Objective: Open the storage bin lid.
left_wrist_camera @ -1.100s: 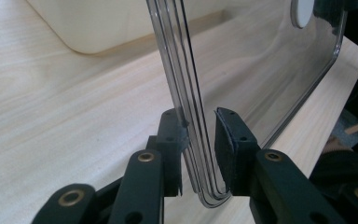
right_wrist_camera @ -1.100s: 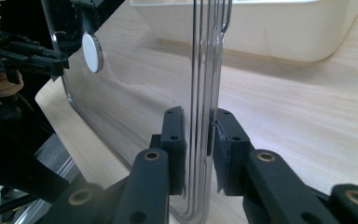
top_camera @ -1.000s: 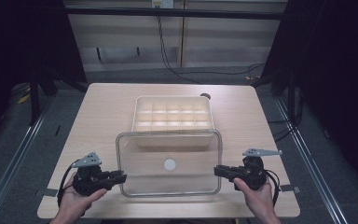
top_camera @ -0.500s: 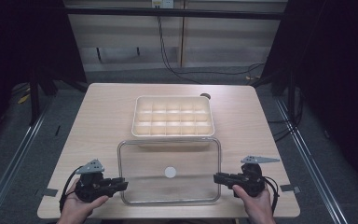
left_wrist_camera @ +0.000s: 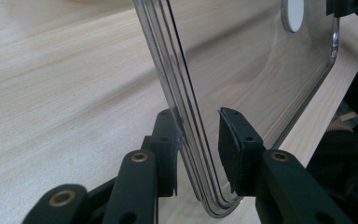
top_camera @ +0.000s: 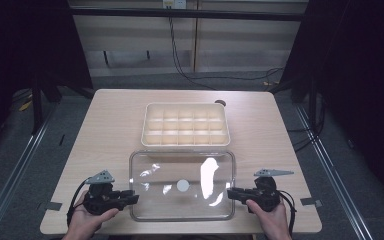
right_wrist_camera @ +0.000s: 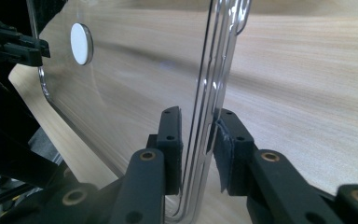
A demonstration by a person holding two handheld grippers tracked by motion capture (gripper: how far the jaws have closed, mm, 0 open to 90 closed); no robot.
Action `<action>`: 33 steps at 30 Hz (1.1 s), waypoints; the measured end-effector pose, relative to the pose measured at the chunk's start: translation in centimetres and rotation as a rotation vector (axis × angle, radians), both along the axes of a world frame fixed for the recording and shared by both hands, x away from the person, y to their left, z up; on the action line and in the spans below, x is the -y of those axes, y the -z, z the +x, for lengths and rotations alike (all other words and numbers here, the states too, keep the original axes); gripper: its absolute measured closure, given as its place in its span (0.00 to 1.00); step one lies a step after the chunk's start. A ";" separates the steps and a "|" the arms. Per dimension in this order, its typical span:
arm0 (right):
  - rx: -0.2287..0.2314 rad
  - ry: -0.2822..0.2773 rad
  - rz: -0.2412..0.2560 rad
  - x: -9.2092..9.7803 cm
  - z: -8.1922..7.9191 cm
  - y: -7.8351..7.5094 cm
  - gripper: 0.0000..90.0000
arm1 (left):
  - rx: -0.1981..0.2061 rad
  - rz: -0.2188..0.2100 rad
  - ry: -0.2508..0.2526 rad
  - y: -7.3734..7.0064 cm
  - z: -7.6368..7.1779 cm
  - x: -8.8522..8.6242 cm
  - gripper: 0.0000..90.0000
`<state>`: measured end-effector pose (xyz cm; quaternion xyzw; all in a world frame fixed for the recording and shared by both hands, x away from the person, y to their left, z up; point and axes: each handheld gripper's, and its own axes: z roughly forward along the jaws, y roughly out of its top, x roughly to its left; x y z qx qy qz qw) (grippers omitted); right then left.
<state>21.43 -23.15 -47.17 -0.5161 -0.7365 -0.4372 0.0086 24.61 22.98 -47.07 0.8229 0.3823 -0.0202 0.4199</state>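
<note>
A clear rectangular lid [top_camera: 170,205] with a white round dot [top_camera: 182,185] in its middle lies flat over the table's front, just before a cream tray [top_camera: 186,106] of several compartments. My left gripper [top_camera: 134,196] is shut on the lid's left edge, and my right gripper [top_camera: 230,192] is shut on its right edge. In the left gripper view the lid's rim [left_wrist_camera: 186,116] runs between my left gripper [left_wrist_camera: 198,140]'s two pads. The right gripper view has the rim [right_wrist_camera: 214,84] pinched in my right gripper [right_wrist_camera: 198,135], with the dot [right_wrist_camera: 81,43] farther off.
The light wooden table [top_camera: 115,130] has bare room to the left and right of the tray. A small dark hole [top_camera: 220,103] sits by the tray's far right corner. Dark floor and rails surround the table.
Both grippers have drawn the lid toward the person, from over the tray's near part down to the table's front edge. The tray now stands fully uncovered.
</note>
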 end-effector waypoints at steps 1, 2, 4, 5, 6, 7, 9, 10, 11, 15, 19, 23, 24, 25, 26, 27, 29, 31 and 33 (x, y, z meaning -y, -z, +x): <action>-0.001 0.000 -0.007 -0.1 0.0 0.0 0.79 | -0.005 -0.003 -0.006 0.1 0.1 0.1 0.74; -0.002 -0.002 -0.020 -0.2 0.1 0.2 0.78 | -0.008 0.005 -0.002 0.2 0.2 0.1 0.74; -0.014 -0.003 -0.027 -0.3 0.2 0.4 0.76 | -0.016 0.016 0.000 0.4 0.4 0.3 0.71; -0.020 0.000 -0.032 -0.4 0.3 0.5 0.76 | -0.022 0.012 0.000 0.5 0.4 0.3 0.70; -0.022 -0.001 -0.035 -0.4 0.4 0.6 0.75 | -0.032 0.004 0.002 0.6 0.5 0.3 0.70; -0.027 0.001 -0.031 -0.4 0.4 0.7 0.75 | -0.038 0.006 0.007 0.7 0.7 0.2 0.70; -0.029 0.000 -0.035 -0.4 0.5 0.7 0.75 | -0.053 -0.006 0.007 0.8 0.8 0.2 0.71; -0.029 0.001 -0.038 -0.4 0.5 0.8 0.74 | -0.052 -0.004 0.008 0.9 0.9 0.2 0.71; -0.036 0.004 -0.040 -0.5 0.6 0.8 0.73 | -0.054 0.003 0.007 0.9 0.9 0.2 0.70; -0.047 0.004 -0.058 -0.7 0.9 1.1 0.70 | -0.062 0.014 0.013 1.1 1.1 0.3 0.69; -0.055 0.006 -0.080 -0.8 1.4 1.4 0.67 | -0.079 0.027 0.017 1.3 1.8 0.4 0.68; -0.077 0.016 -0.096 -0.9 1.6 1.8 0.64 | -0.093 0.043 0.015 1.6 2.4 0.5 0.68; -0.077 0.016 -0.099 -0.8 1.6 1.9 0.63 | -0.092 0.046 0.016 1.6 2.5 0.5 0.68; -0.083 0.018 -0.099 -0.8 1.6 1.9 0.63 | -0.093 0.046 0.014 1.7 2.5 0.5 0.68; -0.081 0.017 -0.099 -0.8 1.7 2.0 0.63 | -0.097 0.043 0.013 1.7 2.5 0.5 0.68; -0.078 0.016 -0.103 -0.8 1.7 2.0 0.63 | -0.102 0.036 0.005 1.8 2.5 0.5 0.68; -0.082 0.022 -0.110 -0.9 1.7 2.0 0.62 | -0.109 0.036 0.005 1.9 2.6 0.5 0.68; -0.081 0.029 -0.119 -1.0 1.7 2.1 0.61 | -0.111 0.039 0.019 2.1 2.8 0.5 0.66; -0.081 0.033 -0.119 -1.1 1.7 2.0 0.58 | -0.112 0.044 0.014 2.1 2.8 0.6 0.66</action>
